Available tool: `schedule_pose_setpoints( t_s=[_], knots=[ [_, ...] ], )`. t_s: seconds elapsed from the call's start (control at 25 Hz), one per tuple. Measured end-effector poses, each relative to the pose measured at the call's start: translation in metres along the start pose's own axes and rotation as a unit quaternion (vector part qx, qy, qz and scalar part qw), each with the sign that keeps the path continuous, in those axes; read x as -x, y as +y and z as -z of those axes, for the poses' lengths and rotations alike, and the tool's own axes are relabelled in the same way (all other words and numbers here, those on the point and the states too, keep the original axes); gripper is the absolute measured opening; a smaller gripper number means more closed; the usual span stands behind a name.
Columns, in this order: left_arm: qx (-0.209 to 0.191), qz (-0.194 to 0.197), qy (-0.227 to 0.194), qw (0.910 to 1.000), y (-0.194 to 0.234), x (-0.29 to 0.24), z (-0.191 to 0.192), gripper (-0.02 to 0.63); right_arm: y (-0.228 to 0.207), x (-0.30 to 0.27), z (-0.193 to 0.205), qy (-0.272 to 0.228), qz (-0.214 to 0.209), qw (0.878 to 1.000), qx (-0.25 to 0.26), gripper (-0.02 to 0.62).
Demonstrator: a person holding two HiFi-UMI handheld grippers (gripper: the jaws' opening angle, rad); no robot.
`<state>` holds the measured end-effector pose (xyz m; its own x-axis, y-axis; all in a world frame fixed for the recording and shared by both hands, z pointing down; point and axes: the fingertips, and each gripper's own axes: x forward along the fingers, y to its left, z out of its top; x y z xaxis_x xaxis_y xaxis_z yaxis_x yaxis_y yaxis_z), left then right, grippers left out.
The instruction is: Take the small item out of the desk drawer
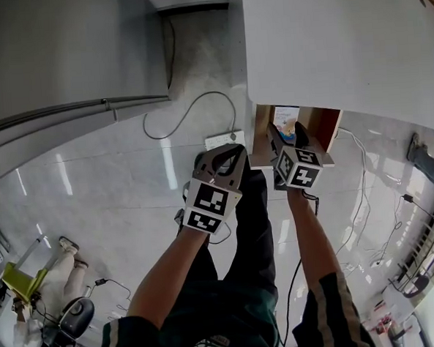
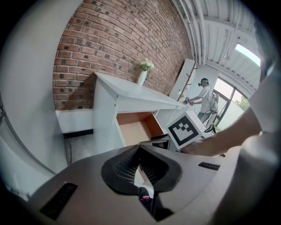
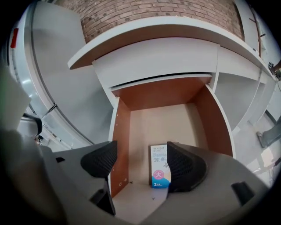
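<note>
We hold the right gripper (image 3: 141,158) at the mouth of the open drawer with brown wooden walls (image 3: 127,132), which is pulled out from under the white surface (image 3: 153,57). Its jaws stand wide apart and grip nothing. The small white-and-blue cardboard box with a pink circle (image 3: 159,169) lies flat on the drawer floor, near the front and towards our right. In the right gripper view it shows between the jaws, with its right edge hidden behind the right jaw, and neither pad presses on it.

From the head view, the right gripper (image 1: 288,137) reaches into the drawer (image 1: 325,122), where the box (image 1: 285,116) shows just beyond it. The left gripper (image 1: 227,155) hangs just beside the drawer, over the pale tiled floor (image 1: 93,184). In its own view the left gripper (image 2: 139,149) has its jaws closed tip to tip, with nothing between them. It looks across at the open drawer (image 2: 136,129).
</note>
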<state>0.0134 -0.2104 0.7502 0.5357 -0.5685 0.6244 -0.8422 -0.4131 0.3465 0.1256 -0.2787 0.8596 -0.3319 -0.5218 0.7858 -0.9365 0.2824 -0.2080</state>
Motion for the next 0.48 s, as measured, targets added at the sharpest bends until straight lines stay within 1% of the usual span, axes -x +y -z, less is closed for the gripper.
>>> schedule_pose_setpoints(
  t_s=[0.12, 0.28, 0.48],
  knots=[
    [-0.006, 0.005, 0.006, 1.0000, -0.005, -0.007, 0.004, 0.015, -0.010, -0.011, 0.003, 0.008, 0.004, 1.000, -0.002, 0.348],
    [-0.001, 0.009, 0.008, 0.9999, -0.008, -0.014, 0.007, 0.015, -0.021, -0.023, 0.004, 0.021, 0.010, 1.000, -0.010, 0.360],
    [0.001, 0.012, 0.012, 0.9998, -0.011, -0.020, 0.012, 0.015, -0.038, -0.042, 0.014, 0.062, 0.027, 0.998, -0.004, 0.371]
  ],
)
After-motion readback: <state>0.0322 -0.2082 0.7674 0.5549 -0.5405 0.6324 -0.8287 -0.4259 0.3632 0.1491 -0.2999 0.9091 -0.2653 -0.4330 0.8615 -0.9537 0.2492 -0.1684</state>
